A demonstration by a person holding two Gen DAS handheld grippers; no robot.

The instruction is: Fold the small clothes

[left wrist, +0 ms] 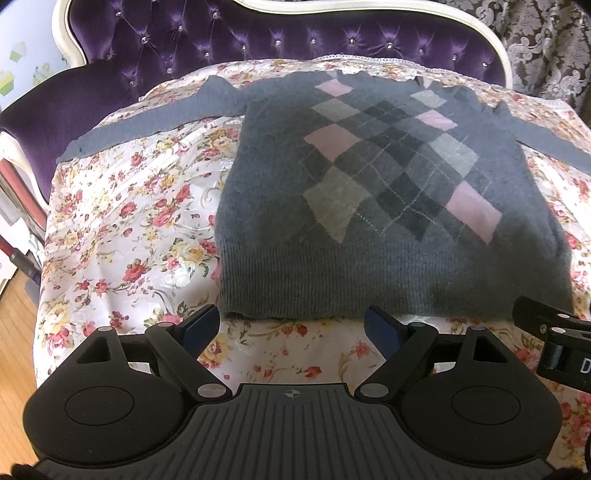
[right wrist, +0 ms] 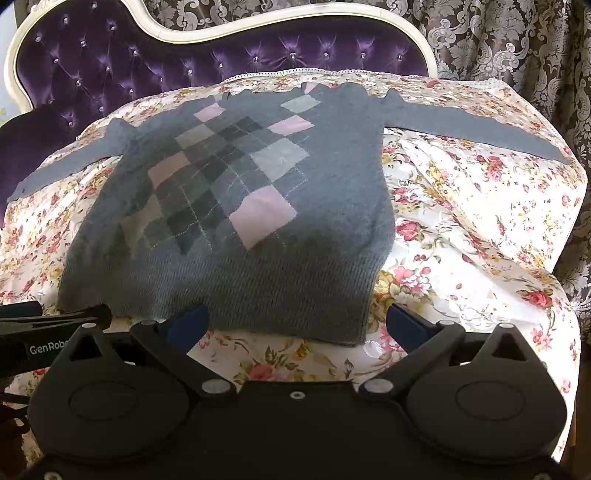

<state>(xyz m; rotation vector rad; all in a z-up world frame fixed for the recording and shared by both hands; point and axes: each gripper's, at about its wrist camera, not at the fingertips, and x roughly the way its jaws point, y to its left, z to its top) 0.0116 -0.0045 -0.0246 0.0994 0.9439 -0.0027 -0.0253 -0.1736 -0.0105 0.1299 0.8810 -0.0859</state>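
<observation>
A small grey sweater with a pink, light-grey and dark argyle front lies flat on a floral cloth, both sleeves spread out sideways. Its ribbed hem faces me. My left gripper is open just in front of the hem's left corner, with nothing between its blue fingertips. My right gripper is also open, straddling the hem's right corner; its left fingertip sits at the hem edge. Each gripper's black body shows at the edge of the other's view.
The floral cloth covers the seat of a purple tufted sofa with a cream frame. A patterned curtain hangs behind on the right. Wooden floor shows at the left.
</observation>
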